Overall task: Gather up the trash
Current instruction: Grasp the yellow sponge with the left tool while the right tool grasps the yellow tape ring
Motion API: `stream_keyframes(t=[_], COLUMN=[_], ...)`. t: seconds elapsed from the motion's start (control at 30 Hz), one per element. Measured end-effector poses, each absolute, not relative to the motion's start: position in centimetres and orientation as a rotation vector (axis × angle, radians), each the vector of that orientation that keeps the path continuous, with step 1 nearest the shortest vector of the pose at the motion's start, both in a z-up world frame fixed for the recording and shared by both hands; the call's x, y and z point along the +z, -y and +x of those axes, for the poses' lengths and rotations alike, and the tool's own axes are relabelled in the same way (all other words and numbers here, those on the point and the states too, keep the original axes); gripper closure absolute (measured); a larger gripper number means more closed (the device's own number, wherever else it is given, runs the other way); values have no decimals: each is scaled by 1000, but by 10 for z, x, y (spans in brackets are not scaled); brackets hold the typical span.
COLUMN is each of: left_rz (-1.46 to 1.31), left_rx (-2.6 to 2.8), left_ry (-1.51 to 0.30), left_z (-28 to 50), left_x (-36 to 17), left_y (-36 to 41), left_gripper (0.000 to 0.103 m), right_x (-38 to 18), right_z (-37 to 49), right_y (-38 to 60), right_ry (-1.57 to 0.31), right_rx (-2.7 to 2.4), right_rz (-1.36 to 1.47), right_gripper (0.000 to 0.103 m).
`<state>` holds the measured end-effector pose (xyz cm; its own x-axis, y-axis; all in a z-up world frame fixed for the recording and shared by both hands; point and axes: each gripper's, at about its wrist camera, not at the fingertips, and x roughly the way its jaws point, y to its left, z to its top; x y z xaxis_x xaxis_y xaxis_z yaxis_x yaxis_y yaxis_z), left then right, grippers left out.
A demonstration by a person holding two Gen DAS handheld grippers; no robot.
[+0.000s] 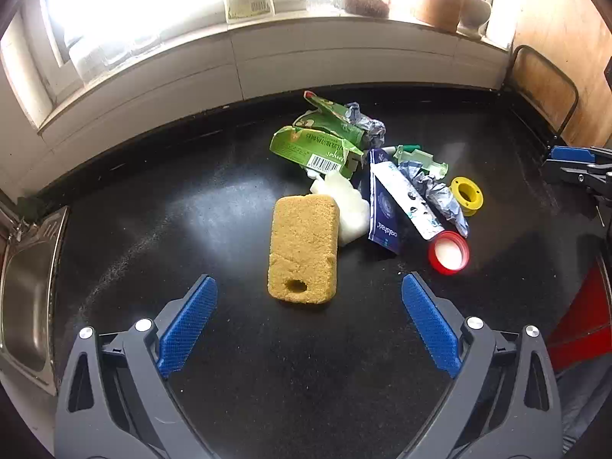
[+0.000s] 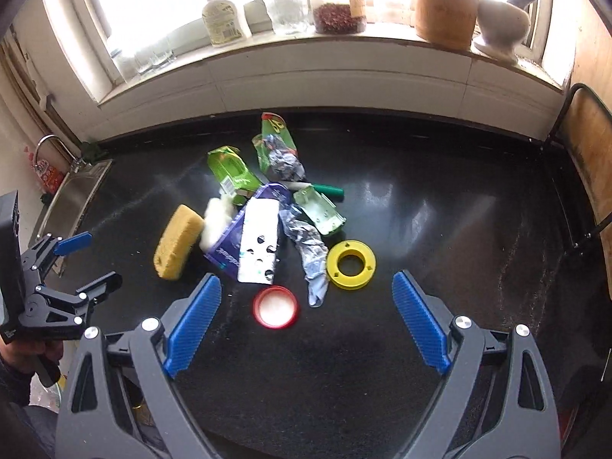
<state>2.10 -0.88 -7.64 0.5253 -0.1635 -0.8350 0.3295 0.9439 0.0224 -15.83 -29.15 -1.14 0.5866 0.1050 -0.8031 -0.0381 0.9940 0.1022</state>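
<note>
A pile of trash lies on the black counter: a yellow sponge, green cartons, a blue-and-white carton, crumpled wrappers, white foam, a yellow tape spool and a red lid. My left gripper is open and empty, just short of the sponge. My right gripper is open and empty, with the red lid between its fingers and the spool just ahead. The left gripper also shows at the left of the right wrist view.
A steel sink adjoins the counter on the left. The windowsill behind holds a bottle, jars and a wooden vessel. A wooden chair stands at the right.
</note>
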Motion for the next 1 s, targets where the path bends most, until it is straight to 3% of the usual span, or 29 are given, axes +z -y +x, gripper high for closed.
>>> stream_keyframes(t=[0.53,0.73,0.8,0.83,0.9,1.0], left_rz=[218,215,213,211,203,200], left_rx=[-316,-321,-326,-330,-339,-327], left_ry=[-1065,-1088,-1095,-1100,-1107,-1096], left_z=[84,98,100,101,101,99], left_x=[-161,-174,-176,-177,-177,-171], left_y=[22,27,28,28,30,32], left_gripper=[9,9,19,23,42,47], right_x=[-123,-134,-132,-131,-128,-119], right_z=[-79,-69,-66,-65,-63,-63], right_y=[321,316,316,316,314,312], right_ry=[-1111,-1121,-1112,-1110,-1103,-1086], right_rx=[90,110,121,123,124,114], right_rz=[27,1,-2,0,-4,-2], right_gripper=[20,35,48,48,48,48])
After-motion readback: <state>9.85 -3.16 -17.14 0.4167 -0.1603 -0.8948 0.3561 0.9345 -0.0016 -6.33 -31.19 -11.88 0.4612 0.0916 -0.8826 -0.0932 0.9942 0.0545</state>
